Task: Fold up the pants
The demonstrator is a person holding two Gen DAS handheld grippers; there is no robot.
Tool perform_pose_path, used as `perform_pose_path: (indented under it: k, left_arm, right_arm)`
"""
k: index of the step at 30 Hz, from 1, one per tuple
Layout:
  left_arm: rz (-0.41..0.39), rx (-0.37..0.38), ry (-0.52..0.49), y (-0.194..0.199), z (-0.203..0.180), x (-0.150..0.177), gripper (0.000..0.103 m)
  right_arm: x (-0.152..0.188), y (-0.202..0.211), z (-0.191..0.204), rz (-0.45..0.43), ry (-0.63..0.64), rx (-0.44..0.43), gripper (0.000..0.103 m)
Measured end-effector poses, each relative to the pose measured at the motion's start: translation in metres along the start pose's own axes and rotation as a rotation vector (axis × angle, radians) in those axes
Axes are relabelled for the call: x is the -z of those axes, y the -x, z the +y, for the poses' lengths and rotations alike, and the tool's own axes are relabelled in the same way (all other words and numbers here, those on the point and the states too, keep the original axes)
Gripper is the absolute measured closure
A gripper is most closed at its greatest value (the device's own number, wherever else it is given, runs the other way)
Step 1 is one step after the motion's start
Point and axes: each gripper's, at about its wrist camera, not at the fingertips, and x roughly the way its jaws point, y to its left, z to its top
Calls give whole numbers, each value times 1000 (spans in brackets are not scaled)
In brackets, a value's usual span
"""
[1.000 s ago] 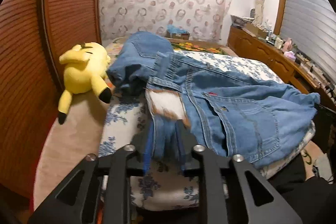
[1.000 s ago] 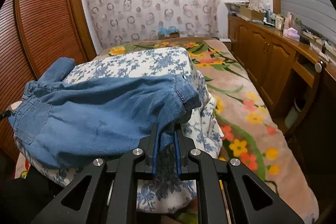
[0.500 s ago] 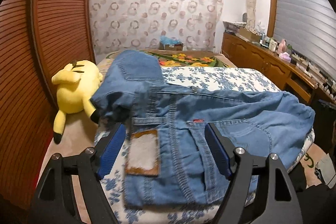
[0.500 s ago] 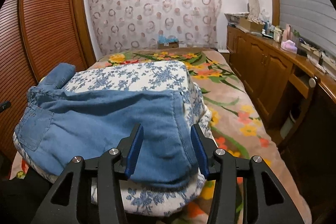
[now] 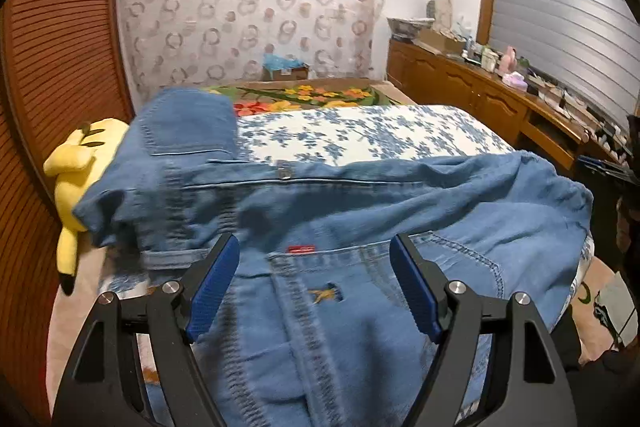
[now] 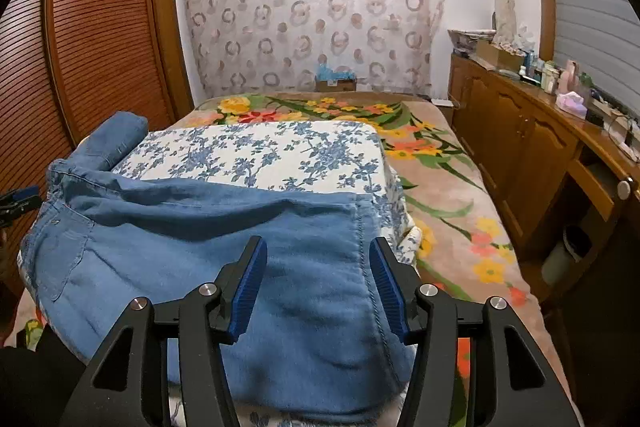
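Your left gripper (image 5: 314,283) sits wide open over the waist end of the jeans (image 5: 360,211), nothing pinched. Your right gripper (image 6: 316,283) is still opening over the hem at 12 o'clock. The jeans run 9-to-3 across the floral cushion (image 6: 260,147), each hand nearest its own end.

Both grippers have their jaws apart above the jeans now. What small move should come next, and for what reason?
Probably draw both grippers back and pick new grip points. The left gripper is open over the waist; the right gripper is opening over the hem, its pads off the cloth. The jeans lie doubled along the floral cushion, so a crosswise fold seems next.
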Motion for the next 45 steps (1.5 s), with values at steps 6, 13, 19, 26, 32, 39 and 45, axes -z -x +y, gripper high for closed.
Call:
perform_pose_path:
  k: [6,13,19,26,32,39,45]
  left_arm:
    - [18,28,-32,-15,-15,-10,25]
    - [24,62,-80,-29,-31,-29,25]
    - [46,81,-140,-50,-44,-50,25]
    - [137,115,-172,-91,-46,-64,25]
    - [216,114,-210,-116,-50,-57,28]
    - [231,117,-230,-117,-51,-53,93]
    - [139,91,-202,-96,-45,-64,100]
  right_arm:
    - [-5,-9,1,13,9,-10,46]
    - [-6,-17,9,29,25,-33,43]
    - [-3,-30,22,71,45,-50,41]
    - [-4,-35,23,88,65,-62,40]
    - [-4,-33,21,88,70,-61,39]
    - [-3,-34,19,88,54,-59,39]
    - [-4,-32,18,79,49,-57,39]
